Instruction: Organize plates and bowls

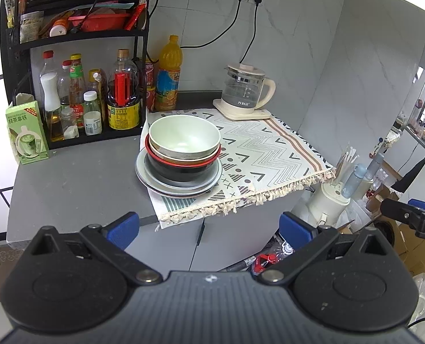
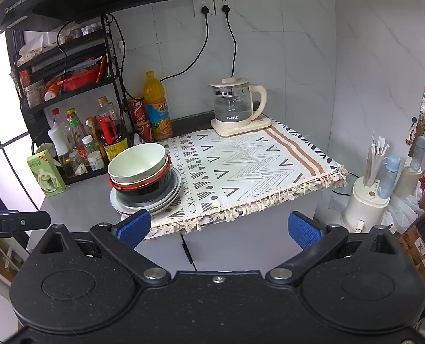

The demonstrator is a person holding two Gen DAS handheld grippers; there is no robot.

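Observation:
A pale green bowl (image 1: 183, 136) (image 2: 137, 162) sits on top of one stack. Under it nest a beige bowl and a black bowl with a red rim (image 1: 180, 169) (image 2: 143, 187). The bowls rest on grey plates (image 1: 157, 182) (image 2: 172, 193) at the left edge of the patterned cloth (image 1: 258, 149) (image 2: 241, 166). My left gripper (image 1: 209, 229) hangs open, back from the counter's front edge, with nothing between its blue pads. My right gripper (image 2: 219, 230) is open and empty too, also short of the counter. The right gripper's tip (image 1: 407, 215) shows at the far right of the left wrist view.
A glass kettle (image 1: 245, 90) (image 2: 234, 106) on its base stands at the back of the cloth. A black rack with sauce bottles (image 1: 97, 97) (image 2: 83, 140), an orange juice bottle (image 1: 168, 74) (image 2: 156, 106) and a green carton (image 1: 27, 132) (image 2: 46, 173) crowd the left. Bottles and boxes fill the floor at right.

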